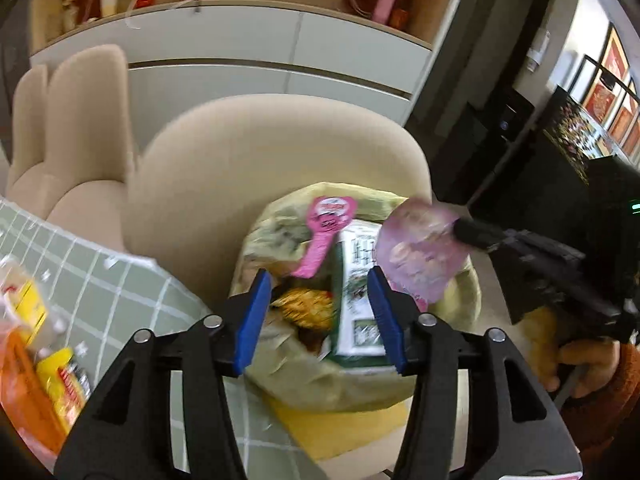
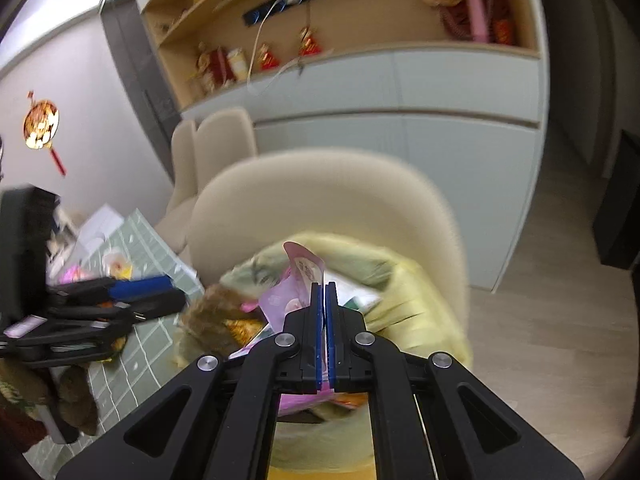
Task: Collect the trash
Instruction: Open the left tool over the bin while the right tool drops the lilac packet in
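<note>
A yellow-green trash bag stands open on a cream chair. Inside lie a pink wrapper, a green-and-white packet and a golden wrapper. My left gripper hangs open over the bag's mouth, with nothing pressed between its blue pads. My right gripper is shut on a lilac-pink wrapper above the bag. In the left wrist view the right gripper comes in from the right with that wrapper. The left gripper shows at the left of the right wrist view.
A table with a green checked cloth lies left of the chair, with orange and yellow packets on it. More cream chairs and a white cabinet stand behind. Dark furniture is at the right. A person's hand grips the right gripper's handle.
</note>
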Motion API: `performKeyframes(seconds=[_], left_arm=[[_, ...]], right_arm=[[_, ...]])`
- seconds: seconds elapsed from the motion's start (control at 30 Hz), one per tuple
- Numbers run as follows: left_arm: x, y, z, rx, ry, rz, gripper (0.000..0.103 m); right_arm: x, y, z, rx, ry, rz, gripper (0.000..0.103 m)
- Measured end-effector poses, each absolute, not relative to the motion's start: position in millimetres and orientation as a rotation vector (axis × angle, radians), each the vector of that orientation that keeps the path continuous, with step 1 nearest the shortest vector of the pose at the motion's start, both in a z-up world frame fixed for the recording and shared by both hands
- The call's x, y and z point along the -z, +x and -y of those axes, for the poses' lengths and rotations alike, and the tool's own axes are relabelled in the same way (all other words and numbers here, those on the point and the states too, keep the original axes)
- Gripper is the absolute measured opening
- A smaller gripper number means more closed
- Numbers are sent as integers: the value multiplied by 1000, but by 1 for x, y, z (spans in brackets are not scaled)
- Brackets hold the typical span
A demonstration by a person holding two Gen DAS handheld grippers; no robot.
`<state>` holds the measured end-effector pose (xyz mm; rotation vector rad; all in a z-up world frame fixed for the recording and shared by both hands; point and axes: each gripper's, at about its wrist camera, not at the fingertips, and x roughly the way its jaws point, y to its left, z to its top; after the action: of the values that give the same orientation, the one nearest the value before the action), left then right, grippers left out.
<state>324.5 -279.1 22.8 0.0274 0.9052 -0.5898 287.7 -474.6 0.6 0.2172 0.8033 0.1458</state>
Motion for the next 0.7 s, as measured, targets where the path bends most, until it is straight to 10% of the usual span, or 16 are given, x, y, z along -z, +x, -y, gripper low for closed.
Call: performKeyframes(seconds=[0.7], left_arm=[[-18, 294, 225, 507, -92, -949, 52]], right_arm=[[29, 284, 441, -172, 122, -924, 9]])
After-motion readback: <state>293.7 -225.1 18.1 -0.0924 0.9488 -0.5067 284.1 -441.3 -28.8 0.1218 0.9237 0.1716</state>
